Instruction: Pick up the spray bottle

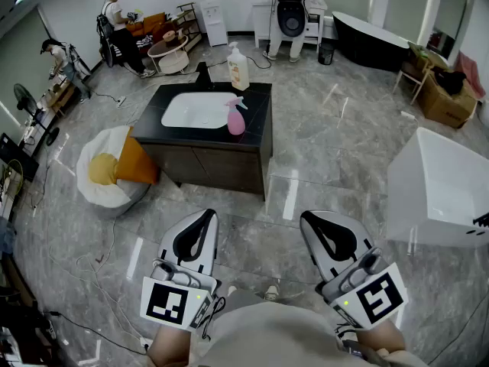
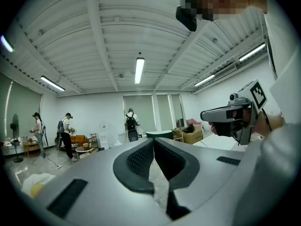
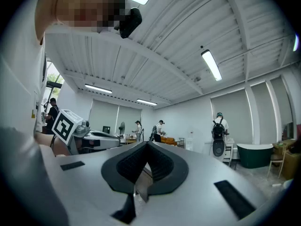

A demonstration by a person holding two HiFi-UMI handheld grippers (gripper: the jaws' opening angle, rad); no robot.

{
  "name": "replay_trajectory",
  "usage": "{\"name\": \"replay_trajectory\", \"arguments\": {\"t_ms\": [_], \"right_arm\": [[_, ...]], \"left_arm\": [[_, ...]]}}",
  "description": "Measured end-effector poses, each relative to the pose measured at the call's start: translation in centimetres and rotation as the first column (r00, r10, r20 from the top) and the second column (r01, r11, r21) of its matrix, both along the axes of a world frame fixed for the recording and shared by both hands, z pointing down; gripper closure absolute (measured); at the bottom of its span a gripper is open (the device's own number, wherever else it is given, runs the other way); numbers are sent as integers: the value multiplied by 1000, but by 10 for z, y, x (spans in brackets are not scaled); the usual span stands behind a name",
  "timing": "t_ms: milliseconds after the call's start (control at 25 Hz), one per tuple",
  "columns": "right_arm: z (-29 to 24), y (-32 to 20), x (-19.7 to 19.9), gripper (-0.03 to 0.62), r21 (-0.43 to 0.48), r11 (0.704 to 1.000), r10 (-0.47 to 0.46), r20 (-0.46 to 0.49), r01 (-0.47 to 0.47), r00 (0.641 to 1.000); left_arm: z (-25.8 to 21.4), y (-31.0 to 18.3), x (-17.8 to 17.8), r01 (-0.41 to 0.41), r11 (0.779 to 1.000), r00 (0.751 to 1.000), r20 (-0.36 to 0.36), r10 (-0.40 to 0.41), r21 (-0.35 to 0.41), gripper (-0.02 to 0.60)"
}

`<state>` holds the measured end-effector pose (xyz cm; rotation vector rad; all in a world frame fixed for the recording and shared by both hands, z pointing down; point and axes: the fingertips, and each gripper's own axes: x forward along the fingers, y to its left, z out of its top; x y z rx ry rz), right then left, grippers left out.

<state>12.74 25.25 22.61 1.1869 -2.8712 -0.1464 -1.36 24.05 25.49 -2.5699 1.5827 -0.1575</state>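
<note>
My left gripper [image 1: 203, 217] and right gripper [image 1: 312, 222]: jaws together, empty | pink spray bottle [image 1: 235, 118] upright on black vanity top [image 1: 260, 98], beside white basin [image 1: 191, 110]

The left gripper [image 1: 205, 215] is pointing level and forward, its jaws meeting tip to tip with nothing between them; the right gripper [image 1: 309, 220] is pointing the same way beside it, well apart, jaws pressed together and empty; the left hand [image 1: 163, 349] and the right hand [image 1: 380, 335] are gripping them from behind.
</note>
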Motion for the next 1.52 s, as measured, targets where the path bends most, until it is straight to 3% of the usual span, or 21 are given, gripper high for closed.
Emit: {"name": "replay_trajectory", "arguments": {"t_ms": [640,760,840,1240,1520], "right_arm": [[4,-5,2,566,-15,1000,-9,-18,9,1000],[-11,-6,16,564,-1,999,39,110,-39,993],[-22,-8,24,312,1,998,62,195,-63,979],[-10,-27,22,301,-5,996,93,143,-93,985],[9,-76,-2,301,-29,996,92,113,-90,989]], "left_arm": [[0,-3,1,21,1000,1000,-16,-22,-16,558],[-1,-1,3,22,1000,1000,-15,-22,-15,558],[-1,-1,4,23,1000,1000,-14,-23,-19,558],[3,-17,1,4,999,1000,-5,-5,-36,558],[17,-66,-18,-11,999,1000,-6,11,-53,558]]}}
